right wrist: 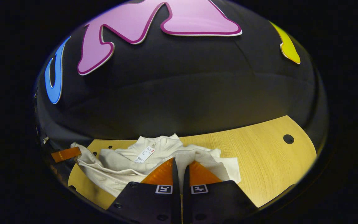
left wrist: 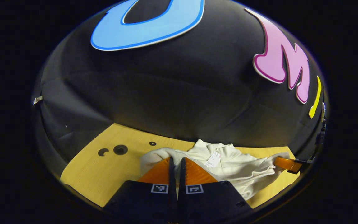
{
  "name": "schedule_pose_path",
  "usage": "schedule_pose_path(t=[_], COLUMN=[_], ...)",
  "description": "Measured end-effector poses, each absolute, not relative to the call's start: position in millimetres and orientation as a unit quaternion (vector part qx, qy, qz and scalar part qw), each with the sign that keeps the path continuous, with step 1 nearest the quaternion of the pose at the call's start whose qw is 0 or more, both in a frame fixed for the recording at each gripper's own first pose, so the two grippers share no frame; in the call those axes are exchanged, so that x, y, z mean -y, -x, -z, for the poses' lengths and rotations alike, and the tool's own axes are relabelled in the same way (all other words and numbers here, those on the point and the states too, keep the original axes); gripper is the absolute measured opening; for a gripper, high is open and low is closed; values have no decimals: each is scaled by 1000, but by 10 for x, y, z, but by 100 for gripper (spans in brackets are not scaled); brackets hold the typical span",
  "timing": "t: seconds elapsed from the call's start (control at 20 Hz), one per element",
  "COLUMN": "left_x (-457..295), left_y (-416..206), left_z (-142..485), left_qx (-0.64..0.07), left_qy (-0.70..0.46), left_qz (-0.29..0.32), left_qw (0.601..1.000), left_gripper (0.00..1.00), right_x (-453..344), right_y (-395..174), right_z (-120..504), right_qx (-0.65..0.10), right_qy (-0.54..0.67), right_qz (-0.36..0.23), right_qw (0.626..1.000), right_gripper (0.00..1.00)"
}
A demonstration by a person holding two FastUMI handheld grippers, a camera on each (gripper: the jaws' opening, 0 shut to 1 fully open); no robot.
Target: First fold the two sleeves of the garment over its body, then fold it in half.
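A cream garment (left wrist: 244, 171) lies bunched on the wooden table (left wrist: 104, 174), collar toward the wall, with a paper tag (left wrist: 213, 159) near the neck. In the left gripper view my left gripper (left wrist: 176, 160) is shut on a fold of the garment's left edge, and cloth shows in the narrow gap between the fingers. At the far right of that view the right gripper's finger (left wrist: 287, 164) grips the garment's other side. In the right gripper view my right gripper (right wrist: 180, 160) is shut on the garment (right wrist: 117, 168), with the tag (right wrist: 144, 154) to its left and the left gripper's finger (right wrist: 65, 154) beyond.
The table (right wrist: 266, 161) stretches bare to the right of the garment in the right gripper view, with a round hole (right wrist: 288, 138) near its far corner. Three dark holes (left wrist: 120, 149) mark the tabletop left of the garment. The black cloth wall stands right behind the table.
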State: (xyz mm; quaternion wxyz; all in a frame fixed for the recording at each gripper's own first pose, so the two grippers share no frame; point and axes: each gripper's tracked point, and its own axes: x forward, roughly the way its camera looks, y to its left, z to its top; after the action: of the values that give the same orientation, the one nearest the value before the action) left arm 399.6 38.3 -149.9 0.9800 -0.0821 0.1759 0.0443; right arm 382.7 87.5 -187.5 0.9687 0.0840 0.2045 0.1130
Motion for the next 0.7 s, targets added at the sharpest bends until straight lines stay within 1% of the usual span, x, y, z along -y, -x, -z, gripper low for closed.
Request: schedule_pose_path(t=[0.2,0.35,0.45,0.5,0.55,0.6,0.65,0.7], left_x=[-407,-411,-390,-363,-391,-407,-391,-431], left_y=[-4404,-4613,-4732,-4753,-4753,-4748,-4748,-4733], left_z=[1834,1913,1969,2020,2067,2087,2064,2022], left_qx=[-192,-180,-176,-180,-187,-191,-189,-180], left_qy=[49,28,18,6,-9,-19,-23,-21], left_qz=[-45,-46,-46,-44,-49,-55,-63,-72], left_qw=[979,982,983,983,981,980,980,981], left_gripper=[6,6,6,8,8,8,11,14], right_x=[-885,-857,-861,-865,-871,-873,-878,-910], right_y=[-4154,-4274,-4315,-4327,-4325,-4331,-4320,-4292], right_z=[2074,2251,2324,2351,2361,2368,2383,2368], right_qx=[-191,-190,-194,-197,-199,-200,-200,-203], right_qy=[-78,-59,-68,-76,-83,-87,-91,-97], right_qz=[-98,-89,-83,-83,-86,-90,-94,-103], right_qw=[974,976,975,974,973,972,971,969], right_gripper=[6,6,10,15,18,15,19,27])
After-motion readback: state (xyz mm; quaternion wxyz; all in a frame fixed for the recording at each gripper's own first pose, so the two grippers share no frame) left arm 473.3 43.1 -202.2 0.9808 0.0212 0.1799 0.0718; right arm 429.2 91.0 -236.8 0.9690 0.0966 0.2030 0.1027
